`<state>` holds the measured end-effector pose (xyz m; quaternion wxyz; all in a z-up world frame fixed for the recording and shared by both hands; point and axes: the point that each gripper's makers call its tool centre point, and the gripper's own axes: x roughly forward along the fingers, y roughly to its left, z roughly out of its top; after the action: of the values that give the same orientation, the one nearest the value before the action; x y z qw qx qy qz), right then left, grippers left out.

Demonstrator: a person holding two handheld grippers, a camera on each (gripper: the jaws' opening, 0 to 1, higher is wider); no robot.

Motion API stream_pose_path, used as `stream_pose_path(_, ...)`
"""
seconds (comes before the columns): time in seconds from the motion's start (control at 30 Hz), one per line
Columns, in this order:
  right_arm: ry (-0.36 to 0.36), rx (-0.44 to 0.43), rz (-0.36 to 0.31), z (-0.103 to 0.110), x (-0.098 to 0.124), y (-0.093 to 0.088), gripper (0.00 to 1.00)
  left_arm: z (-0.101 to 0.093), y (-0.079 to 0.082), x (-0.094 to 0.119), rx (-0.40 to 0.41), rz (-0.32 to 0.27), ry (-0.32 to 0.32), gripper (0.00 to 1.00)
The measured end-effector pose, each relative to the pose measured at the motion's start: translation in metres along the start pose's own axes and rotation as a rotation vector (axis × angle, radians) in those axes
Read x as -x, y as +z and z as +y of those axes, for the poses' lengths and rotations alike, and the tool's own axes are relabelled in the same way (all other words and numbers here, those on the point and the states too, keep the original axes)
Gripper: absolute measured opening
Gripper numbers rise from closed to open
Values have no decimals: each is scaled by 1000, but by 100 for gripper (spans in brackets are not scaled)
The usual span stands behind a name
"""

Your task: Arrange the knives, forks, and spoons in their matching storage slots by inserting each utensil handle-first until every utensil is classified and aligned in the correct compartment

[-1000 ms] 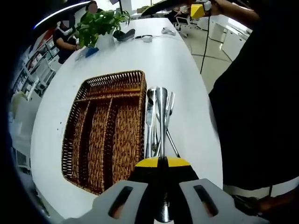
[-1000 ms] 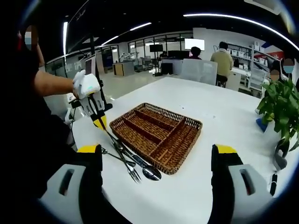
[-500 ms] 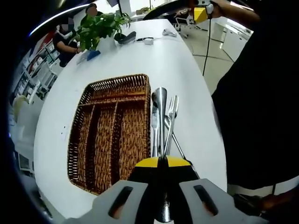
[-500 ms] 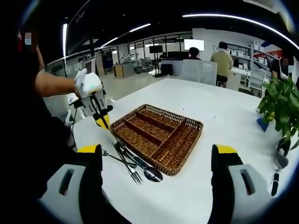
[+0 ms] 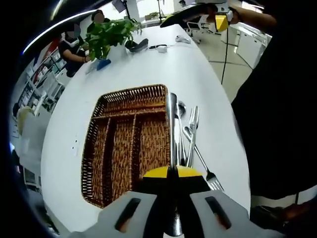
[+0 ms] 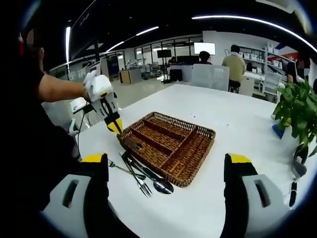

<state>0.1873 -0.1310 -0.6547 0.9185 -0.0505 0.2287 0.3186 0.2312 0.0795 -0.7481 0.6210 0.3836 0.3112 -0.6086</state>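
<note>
A wicker cutlery tray [image 5: 130,91] with long slots lies on the white table [image 5: 163,64]. My left gripper [image 5: 173,171] is shut on a long steel utensil [image 5: 172,119] whose far end hangs over the tray's right edge. Loose on the table right of the tray lie a spoon [image 5: 182,106] and forks [image 5: 193,113]. In the right gripper view the left gripper [image 6: 114,127] holds that utensil [image 6: 132,145] tilted down onto the tray's [image 6: 199,167] near corner, with the loose cutlery [image 6: 143,178] in front. My right gripper [image 6: 166,161] stands open, jaws wide apart, holding nothing.
A potted plant [image 5: 111,34] [image 6: 297,109] stands at the table's far end beside small dark items [image 5: 136,43]. A person in dark clothes [image 5: 277,124] stands close along the table edge. Other people sit at desks [image 6: 235,62] behind.
My left gripper has carried the steel utensil sideways from above the loose cutlery to the tray's edge. The right gripper stays open and still.
</note>
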Motion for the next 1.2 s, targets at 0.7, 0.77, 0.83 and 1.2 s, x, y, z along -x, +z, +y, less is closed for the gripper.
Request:
stream_pose_path(0.7,4,-15,10,-2,-7,-2,100,57,6,4,-15,-8,49,0)
stream_pose_path(0.77,4,-16,9,-3,-8,-2,100,62,6,5,-20,-9,53,0)
stream_pose_path(0.83,6,-18,11,-3,-8,-2,100,69,6,5,-22,-10,58,0)
stream_pose_path(1.2,3,-23,21,-6,-11,-3,100,107,6,8,-14,-15,85,0)
